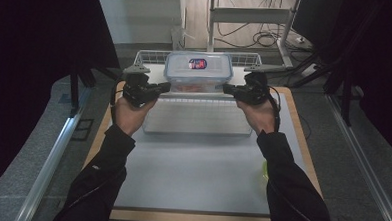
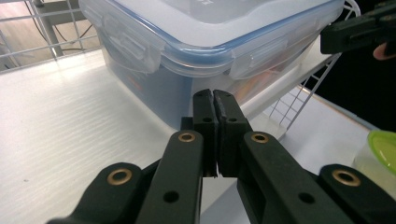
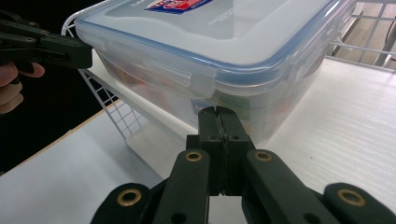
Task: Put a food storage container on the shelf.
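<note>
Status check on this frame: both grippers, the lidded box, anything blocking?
Left gripper shut, empty. Right gripper shut, empty. Both aimed at opposite sides of the clear container, lid latched, on the white shelf. Nothing between.

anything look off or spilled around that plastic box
Nothing stands out. The lidded plastic box sits upright on the white shelf, side latches down, with no spill around it. Both hand-held grippers are shut, one at each side.
</note>
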`<control>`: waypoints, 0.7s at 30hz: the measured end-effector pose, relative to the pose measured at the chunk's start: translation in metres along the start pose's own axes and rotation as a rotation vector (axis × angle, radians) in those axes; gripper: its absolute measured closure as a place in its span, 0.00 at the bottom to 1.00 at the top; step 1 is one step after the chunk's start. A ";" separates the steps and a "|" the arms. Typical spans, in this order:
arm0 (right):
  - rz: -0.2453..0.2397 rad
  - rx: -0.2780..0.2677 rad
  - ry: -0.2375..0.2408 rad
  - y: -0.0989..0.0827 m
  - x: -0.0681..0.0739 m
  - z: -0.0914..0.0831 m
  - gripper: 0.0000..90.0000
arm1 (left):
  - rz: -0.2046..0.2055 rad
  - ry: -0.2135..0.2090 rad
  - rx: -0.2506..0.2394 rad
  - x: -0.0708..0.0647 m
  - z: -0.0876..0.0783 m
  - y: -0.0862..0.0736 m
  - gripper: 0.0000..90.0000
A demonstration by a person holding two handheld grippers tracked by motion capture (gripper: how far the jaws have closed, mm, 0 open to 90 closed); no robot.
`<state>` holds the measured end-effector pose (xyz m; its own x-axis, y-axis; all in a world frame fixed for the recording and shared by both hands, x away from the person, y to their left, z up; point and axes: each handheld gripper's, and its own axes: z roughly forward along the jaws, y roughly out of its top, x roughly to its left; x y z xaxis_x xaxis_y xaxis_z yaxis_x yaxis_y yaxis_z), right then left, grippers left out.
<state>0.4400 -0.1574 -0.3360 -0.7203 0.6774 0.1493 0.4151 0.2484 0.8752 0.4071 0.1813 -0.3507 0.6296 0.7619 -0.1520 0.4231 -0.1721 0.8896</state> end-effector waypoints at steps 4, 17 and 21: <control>0.003 -0.001 -0.003 0.001 -0.001 0.002 1.00 | -0.022 0.013 0.003 0.004 0.004 0.002 0.98; 0.011 0.006 -0.011 0.003 -0.004 0.005 0.99 | -0.006 -0.008 0.014 -0.002 0.005 0.002 0.93; 0.002 0.016 -0.002 0.001 -0.001 0.002 0.93 | 0.011 -0.023 0.016 -0.006 0.002 0.002 0.86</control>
<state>0.4421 -0.1563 -0.3367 -0.7186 0.6790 0.1501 0.4250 0.2580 0.8676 0.4050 0.1754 -0.3491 0.6493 0.7451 -0.1522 0.4264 -0.1909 0.8842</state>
